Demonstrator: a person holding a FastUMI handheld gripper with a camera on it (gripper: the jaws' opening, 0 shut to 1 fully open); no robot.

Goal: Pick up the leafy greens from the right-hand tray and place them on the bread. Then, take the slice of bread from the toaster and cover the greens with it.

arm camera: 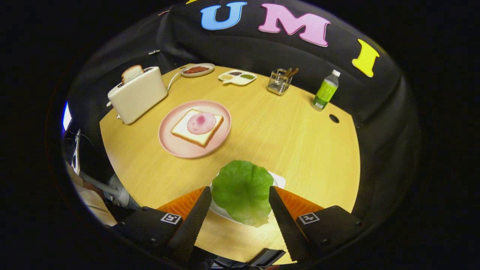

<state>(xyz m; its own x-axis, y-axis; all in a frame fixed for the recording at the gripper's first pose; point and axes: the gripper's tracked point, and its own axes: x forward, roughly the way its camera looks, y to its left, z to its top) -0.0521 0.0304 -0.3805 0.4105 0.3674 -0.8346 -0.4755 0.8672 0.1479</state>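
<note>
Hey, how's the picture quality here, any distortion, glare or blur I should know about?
Gripper view: strong fisheye bending, so the table edge curves; bright glare on the wood under the lettuce, between the open hand-held gripper fingers; plate and toaster are fairly sharp; the far dishes are too small to read.

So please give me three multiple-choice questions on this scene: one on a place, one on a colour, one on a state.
1. Where is the lettuce leaf?
A. between the gripper fingers
B. on the bread
C. beside the bottle

2. What colour is the plate under the bread?
A. blue
B. pink
C. black

3. How is the toaster?
A. lying on its side
B. without bread
C. with a slice sticking out

Answers: 1 A, the leaf lies on a white tray between the open fingers; 2 B, its rim is pink; 3 C, bread rises from the slot.
</note>
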